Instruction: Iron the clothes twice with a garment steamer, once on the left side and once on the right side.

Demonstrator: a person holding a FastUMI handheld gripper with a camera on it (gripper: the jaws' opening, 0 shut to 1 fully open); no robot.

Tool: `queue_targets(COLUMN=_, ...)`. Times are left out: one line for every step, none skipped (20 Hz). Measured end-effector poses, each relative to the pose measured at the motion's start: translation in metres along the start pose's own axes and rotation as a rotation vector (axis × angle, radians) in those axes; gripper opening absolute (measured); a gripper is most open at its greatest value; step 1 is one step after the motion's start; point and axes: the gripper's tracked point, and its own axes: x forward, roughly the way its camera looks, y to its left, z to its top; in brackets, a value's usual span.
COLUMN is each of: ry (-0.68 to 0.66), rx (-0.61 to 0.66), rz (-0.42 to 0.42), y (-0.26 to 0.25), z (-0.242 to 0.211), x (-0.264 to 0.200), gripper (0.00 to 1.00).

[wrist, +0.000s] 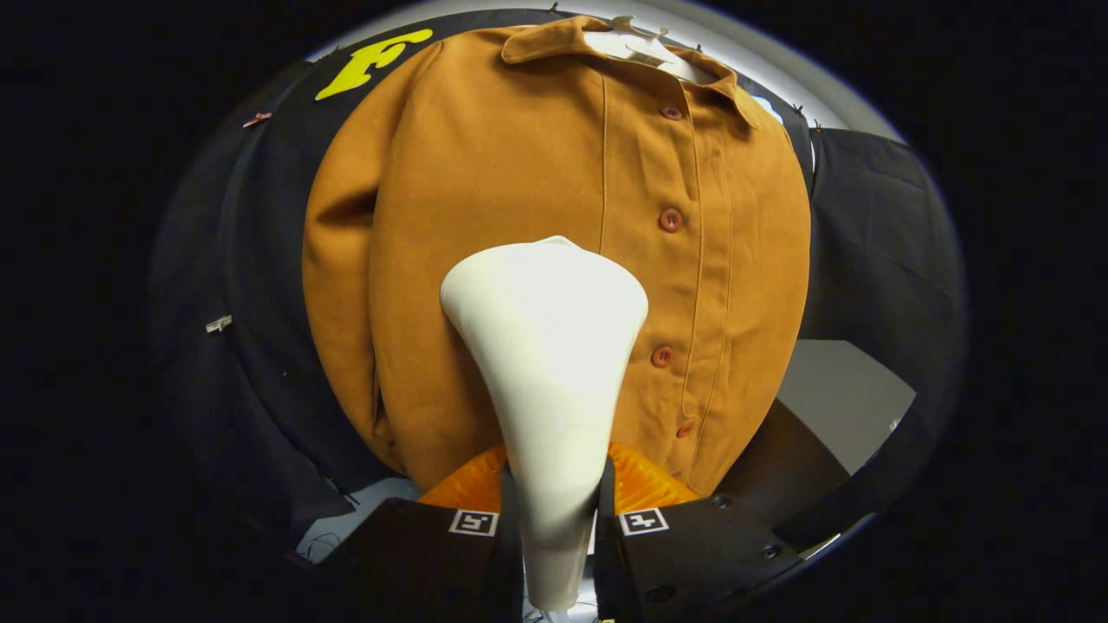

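Note:
A brown button-up jacket (519,199) hangs on a white hanger (645,43) against the black booth wall. A white garment steamer (550,346) stands upright between my fingers, its handle pinched by both of them. Its wide head sits against the jacket's front panel left of the button row (670,220), around mid-height. My gripper (554,510) is shut on the steamer's handle. The steamer's head hides part of the jacket's lower middle.
Black cloth covers the wall on both sides of the jacket. A light grey surface (844,398) shows beyond the jacket's lower right hem. A pale patch of floor or table (359,510) lies under the jacket's left hem.

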Motion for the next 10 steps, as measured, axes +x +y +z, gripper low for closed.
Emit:
queue_targets(ry=0.018, rx=0.002, rz=0.004, y=0.0, z=-0.009, x=0.001, gripper=0.36)
queue_targets(ry=0.037, rx=0.003, rz=0.006, y=-0.001, z=-0.017, x=0.002, gripper=0.36)
queue_targets(ry=0.054, rx=0.004, rz=0.01, y=-0.001, z=-0.026, x=0.003, gripper=0.36)
queue_targets(ry=0.071, rx=0.007, rz=0.015, y=-0.003, z=-0.035, x=0.004, gripper=0.36)
queue_targets(ry=0.086, rx=0.01, rz=0.021, y=-0.003, z=-0.043, x=0.005, gripper=0.36)
queue_targets(ry=0.098, rx=0.013, rz=0.026, y=-0.004, z=-0.05, x=0.006, gripper=0.36)
queue_targets(ry=0.109, rx=0.015, rz=0.031, y=-0.003, z=-0.055, x=0.007, gripper=0.36)
queue_targets(ry=0.118, rx=0.016, rz=0.035, y=-0.004, z=-0.06, x=0.006, gripper=0.36)
queue_targets(ry=0.128, rx=0.018, rz=0.041, y=-0.003, z=-0.064, x=0.005, gripper=0.36)
queue_targets(ry=0.136, rx=0.027, rz=0.048, y=-0.003, z=-0.068, x=0.004, gripper=0.36)
